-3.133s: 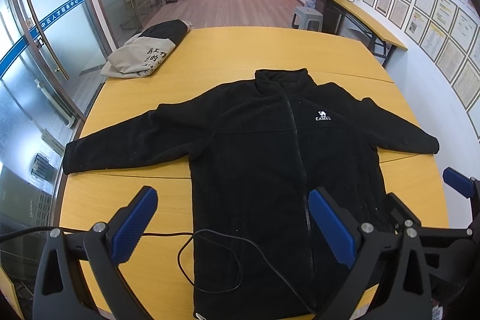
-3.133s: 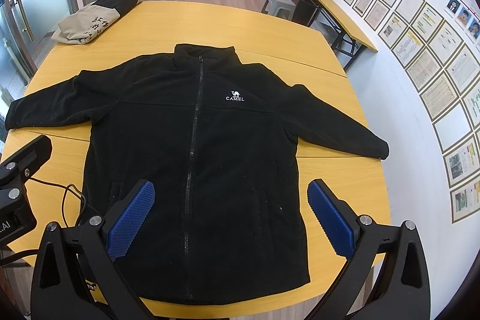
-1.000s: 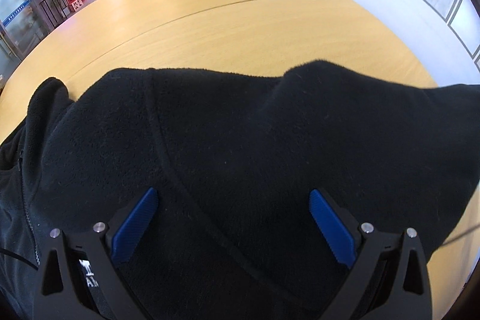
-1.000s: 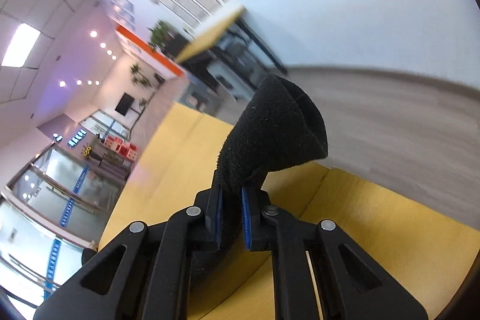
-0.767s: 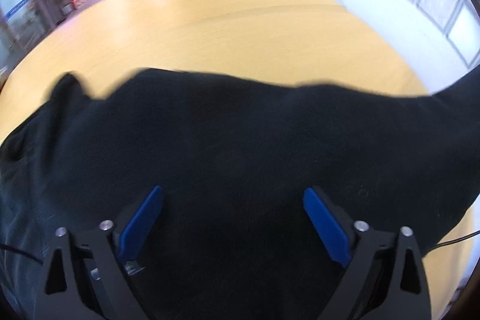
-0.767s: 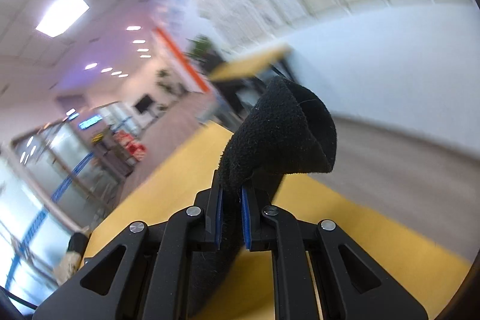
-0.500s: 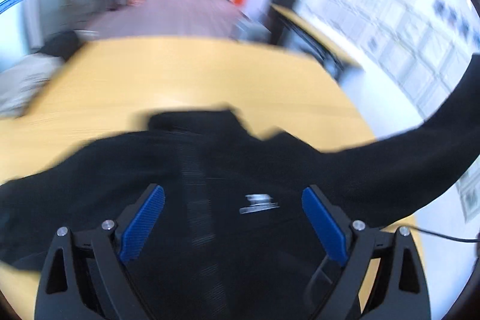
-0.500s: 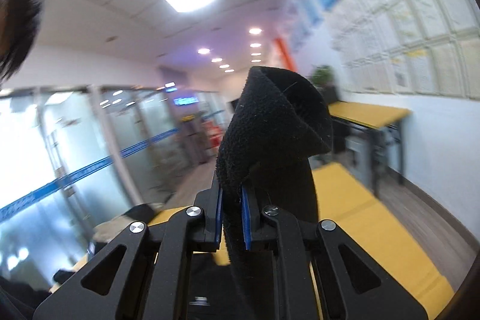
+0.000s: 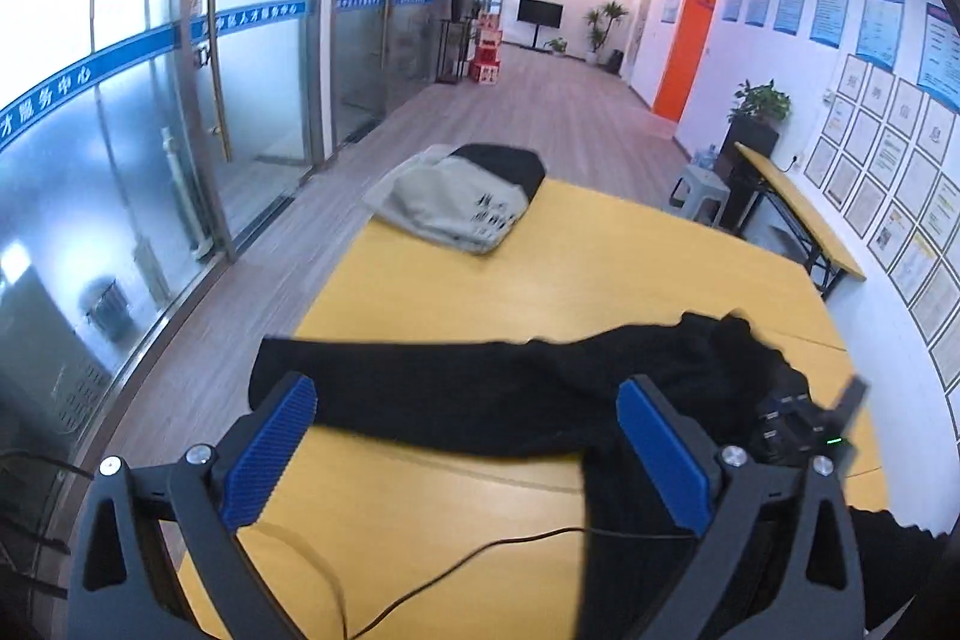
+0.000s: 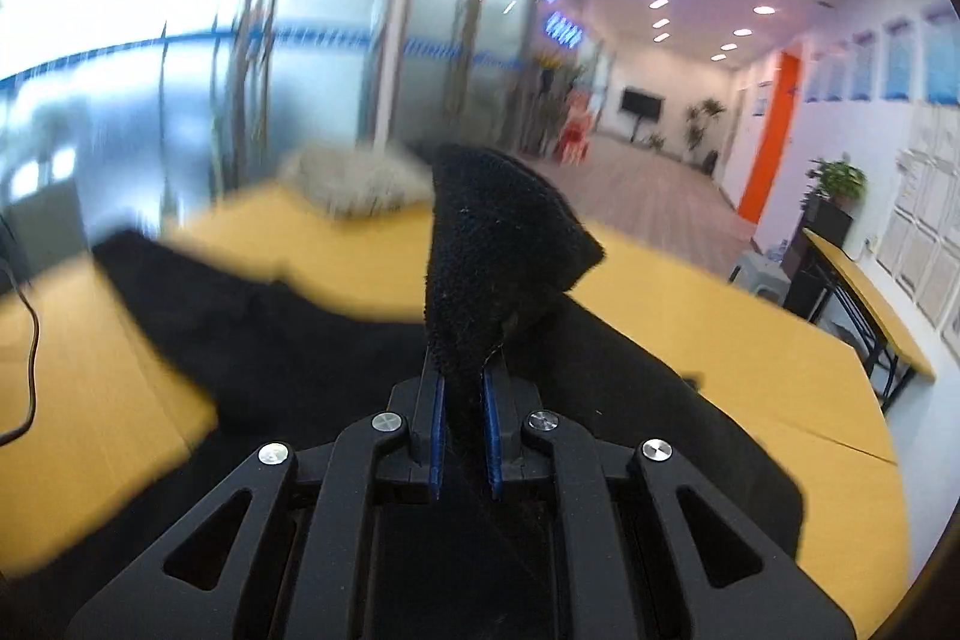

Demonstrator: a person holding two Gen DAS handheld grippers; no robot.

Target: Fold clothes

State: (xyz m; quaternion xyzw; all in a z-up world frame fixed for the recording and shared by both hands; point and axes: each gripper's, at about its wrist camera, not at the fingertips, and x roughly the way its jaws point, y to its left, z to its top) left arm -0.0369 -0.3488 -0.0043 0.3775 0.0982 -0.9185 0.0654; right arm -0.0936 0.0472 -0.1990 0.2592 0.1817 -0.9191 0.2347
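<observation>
A black fleece jacket [image 9: 480, 388] lies on the yellow table [image 9: 588, 268], its left sleeve stretched toward the table's left edge. My left gripper [image 9: 468, 454] is open and empty above the near part of that sleeve. My right gripper [image 10: 462, 436] is shut on the cuff of the jacket's other sleeve [image 10: 492, 256], which stands up between the blue pads, above the jacket body [image 10: 336, 340]. The right gripper also shows in the left wrist view [image 9: 804, 424], over the jacket at the right.
A folded grey and black garment [image 9: 468, 202] lies at the table's far left corner. A black cable [image 9: 480, 550] runs across the near table. Glass walls stand to the left, a side table [image 9: 798, 208] and stool to the right.
My right gripper has carried the sleeve cuff up and swung it leftward over the jacket body. My left gripper has pulled back from the shoulder and now looks toward the left sleeve.
</observation>
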